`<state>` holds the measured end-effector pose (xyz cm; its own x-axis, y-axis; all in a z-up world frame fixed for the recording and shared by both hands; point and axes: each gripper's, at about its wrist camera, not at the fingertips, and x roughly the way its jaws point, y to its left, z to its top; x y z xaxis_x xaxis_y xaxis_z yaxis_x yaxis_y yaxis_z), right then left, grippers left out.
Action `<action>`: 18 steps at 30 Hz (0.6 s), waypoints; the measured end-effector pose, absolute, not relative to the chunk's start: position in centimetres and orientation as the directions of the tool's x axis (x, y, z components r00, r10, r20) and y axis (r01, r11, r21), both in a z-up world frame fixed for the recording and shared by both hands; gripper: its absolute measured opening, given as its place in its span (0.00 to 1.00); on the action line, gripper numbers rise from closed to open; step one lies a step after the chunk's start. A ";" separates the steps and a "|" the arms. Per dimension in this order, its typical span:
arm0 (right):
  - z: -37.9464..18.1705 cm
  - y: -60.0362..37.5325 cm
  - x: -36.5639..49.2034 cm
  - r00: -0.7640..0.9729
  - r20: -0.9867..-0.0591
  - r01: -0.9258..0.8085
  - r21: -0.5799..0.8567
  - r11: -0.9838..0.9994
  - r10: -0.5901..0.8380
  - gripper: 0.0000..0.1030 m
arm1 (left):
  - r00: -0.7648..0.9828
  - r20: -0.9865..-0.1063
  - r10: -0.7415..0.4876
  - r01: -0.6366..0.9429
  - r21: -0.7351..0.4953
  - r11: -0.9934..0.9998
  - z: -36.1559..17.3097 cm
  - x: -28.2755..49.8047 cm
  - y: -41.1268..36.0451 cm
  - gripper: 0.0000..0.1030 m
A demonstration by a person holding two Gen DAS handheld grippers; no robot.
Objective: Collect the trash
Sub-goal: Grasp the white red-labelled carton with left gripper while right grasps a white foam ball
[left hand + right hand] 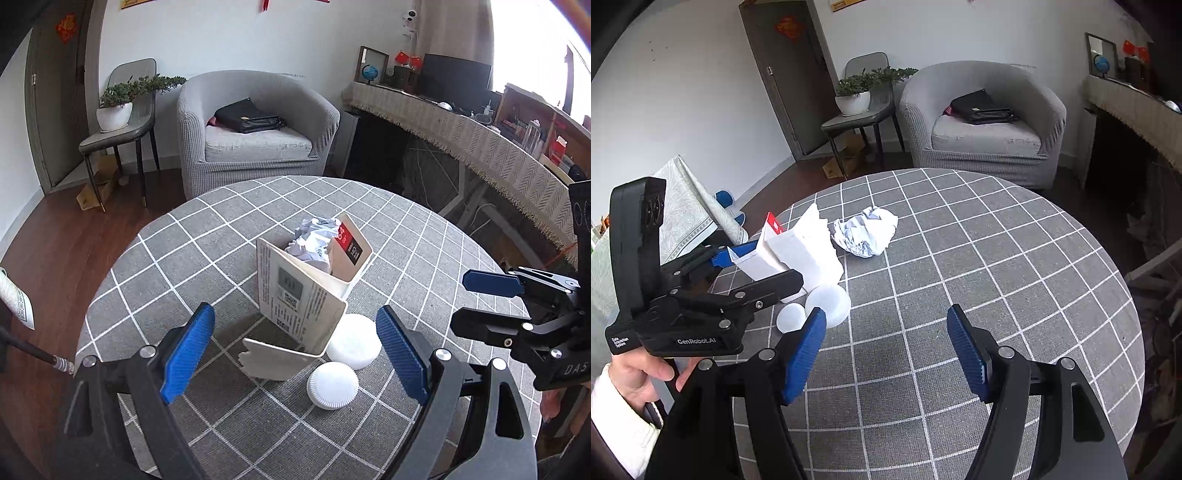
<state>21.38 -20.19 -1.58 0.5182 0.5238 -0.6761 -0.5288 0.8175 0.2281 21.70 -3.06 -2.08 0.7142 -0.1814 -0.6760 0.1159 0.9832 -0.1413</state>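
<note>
From your left wrist view, your left gripper (295, 347) hangs with its blue pads spread wide, pinching nothing. Between them, on the gray checked tabletop (424, 236), lie a torn white carton (299, 295) standing open, a larger white lid (354, 341) touching its lower corner, and a smaller ridged white cap (333, 385) just beside that lid. A crumpled paper ball (314, 240) sits just behind the carton. Your right gripper (491, 299) shows at the right edge, apart from the trash.

From your right wrist view, your right gripper (886, 350) is also spread and empty over bare cloth. The paper ball (866, 236) lies ahead, the carton (798, 254) to its left, with your left gripper (746, 269) around the carton, not pressing it.
</note>
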 end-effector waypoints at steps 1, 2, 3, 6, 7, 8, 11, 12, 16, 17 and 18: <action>-1.5 -20.2 21.4 0.518 -0.673 -0.528 0.234 0.817 0.528 0.67 | 0.710 -0.680 -0.182 0.108 -0.150 0.983 -2.1 21.9 -3.1 0.88; -1.4 -20.2 21.3 0.519 -0.671 -0.530 0.233 0.815 0.529 0.67 | 0.712 -0.675 -0.193 0.104 -0.172 0.980 -2.1 21.9 -2.9 0.88; -1.4 -20.0 21.2 0.520 -0.671 -0.532 0.229 0.815 0.528 0.67 | 0.712 -0.670 -0.211 0.100 -0.200 0.975 -2.1 22.0 -2.7 0.88; -1.4 -19.7 21.1 0.513 -0.675 -0.536 0.229 0.812 0.529 0.67 | 0.713 -0.668 -0.212 0.084 -0.219 0.972 -2.1 22.4 -2.2 0.80; -1.6 -19.6 21.1 0.510 -0.679 -0.538 0.227 0.812 0.528 0.67 | 0.712 -0.670 -0.210 0.083 -0.216 0.973 -2.1 22.5 -2.2 0.73; -1.7 -19.6 21.1 0.506 -0.684 -0.540 0.224 0.812 0.525 0.67 | 0.707 -0.675 -0.211 0.082 -0.218 0.973 -2.2 22.6 -2.2 0.65; -2.1 -19.4 21.3 0.497 -0.692 -0.544 0.222 0.809 0.524 0.67 | 0.692 -0.682 -0.237 0.087 -0.248 0.965 -2.5 22.8 -1.9 0.44; -2.1 -19.4 21.3 0.495 -0.695 -0.544 0.221 0.810 0.522 0.67 | 0.693 -0.680 -0.240 0.085 -0.254 0.964 -2.5 22.8 -1.8 0.42; -2.1 -19.3 21.4 0.492 -0.693 -0.545 0.227 0.807 0.527 0.67 | 0.698 -0.662 -0.273 0.114 -0.275 0.955 -1.8 22.1 -1.9 0.32; -2.1 -19.1 21.4 0.490 -0.692 -0.546 0.229 0.805 0.530 0.67 | 0.699 -0.660 -0.275 0.119 -0.273 0.955 -1.7 22.0 -1.9 0.31; -2.0 -18.9 21.3 0.487 -0.692 -0.550 0.232 0.803 0.533 0.67 | 0.698 -0.659 -0.279 0.123 -0.273 0.954 -1.7 21.8 -1.9 0.30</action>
<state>21.34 -18.92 -2.01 0.4868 0.5335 -0.6917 -0.5497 0.8025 0.2321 21.81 -1.93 -1.66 0.6983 -0.2787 -0.6593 0.1229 0.9541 -0.2731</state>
